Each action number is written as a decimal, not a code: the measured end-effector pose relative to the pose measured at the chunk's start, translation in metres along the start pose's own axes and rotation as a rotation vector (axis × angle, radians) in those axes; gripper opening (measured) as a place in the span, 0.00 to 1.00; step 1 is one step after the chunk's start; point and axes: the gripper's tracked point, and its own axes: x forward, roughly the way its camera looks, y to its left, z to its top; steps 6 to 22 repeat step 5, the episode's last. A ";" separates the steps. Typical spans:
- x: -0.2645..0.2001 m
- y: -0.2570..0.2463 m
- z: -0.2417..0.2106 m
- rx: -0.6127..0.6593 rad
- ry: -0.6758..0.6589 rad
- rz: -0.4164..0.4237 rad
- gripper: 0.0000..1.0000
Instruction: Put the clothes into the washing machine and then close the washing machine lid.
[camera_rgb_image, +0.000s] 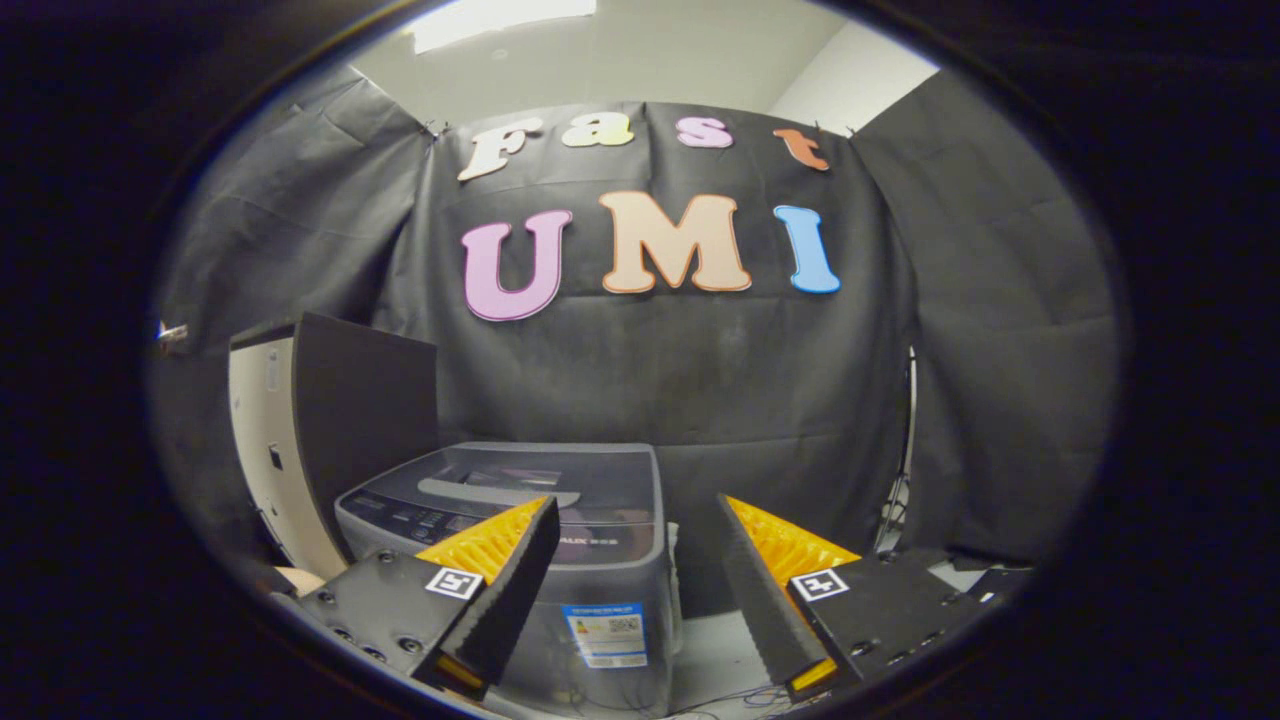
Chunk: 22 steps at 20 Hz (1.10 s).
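Note:
A small grey top-loading washing machine (600, 610) stands on the floor just ahead of and below my fingers. Its dark lid (520, 478) lies flat down on top, with a long grey handle across it. A faint purplish patch shows through the lid's tinted window; I cannot tell what it is. A control strip runs along the machine's near left edge. My gripper (637, 503) hovers above the machine's front right corner. It is open wide and nothing is between its fingers.
A tall white cabinet (262, 440) with a dark side panel stands left of the machine. Black cloth walls close in behind and on both sides. A thin metal pole (908, 450) and some cables (745, 697) are to the right, on the pale floor.

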 end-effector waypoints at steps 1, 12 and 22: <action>-0.002 -0.002 -0.004 -0.001 0.003 -0.006 0.95; -0.006 0.001 -0.023 0.018 0.023 -0.010 0.95; -0.006 0.001 -0.023 0.018 0.023 -0.010 0.95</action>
